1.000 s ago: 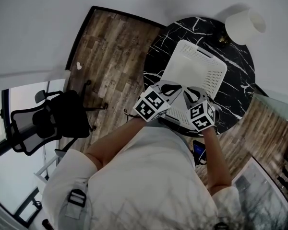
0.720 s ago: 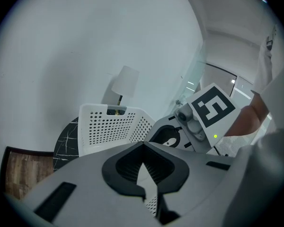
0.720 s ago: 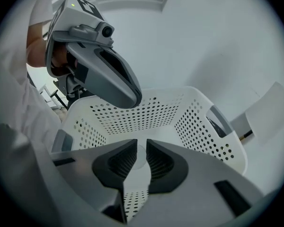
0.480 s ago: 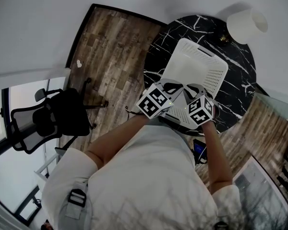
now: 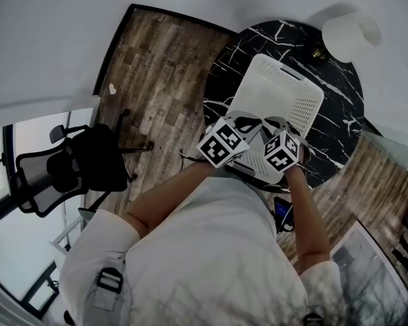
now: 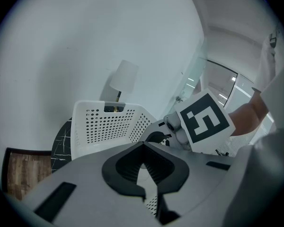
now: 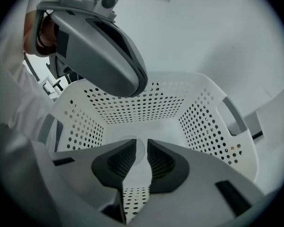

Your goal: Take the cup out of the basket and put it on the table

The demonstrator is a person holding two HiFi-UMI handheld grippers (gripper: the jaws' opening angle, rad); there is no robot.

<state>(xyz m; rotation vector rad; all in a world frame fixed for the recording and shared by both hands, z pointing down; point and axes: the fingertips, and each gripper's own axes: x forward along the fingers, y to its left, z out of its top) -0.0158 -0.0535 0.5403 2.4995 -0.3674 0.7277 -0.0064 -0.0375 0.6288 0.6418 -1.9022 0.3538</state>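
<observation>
cup (image 7: 140,150): only a faint pale round outline on the floor of the basket (image 7: 203,122), showing in the right gripper view through and just above the tongs' gap. it is too washed out to make out more. the head view does not show it.

right tongs (image 7: 141,141): pointed down into the basket, dark ribbed pads a narrow slit apart, nothing between them. the cup outline lies beyond the slit, not in it.

left tongs (image 6: 143,148): tips drawn together at the far end, with only a thin wedge of gap behind them, and empty. they are held at the basket's near rim, aimed across it toward the far wall.

both tools: side by side in the head view, close to each other and over the near end of the basket, marker cubes uppermost. a bare forearm runs back from each to a pale shirt (image 5: 204,250).

basket: white plastic, perforated walls, a handle slot in each end wall. it stands upright on the bench (image 5: 340,94).

bench: round, black marble top with white veins. the basket takes up its middle.

lamp (image 5: 350,29): white shade, at the far edge of the bench, beyond the basket and against a pale wall.

floor (image 5: 156,73): wood planks, left of the bench.

chair (image 5: 68,168): black mesh office chair, well apart from the bench and near a window.
</observation>
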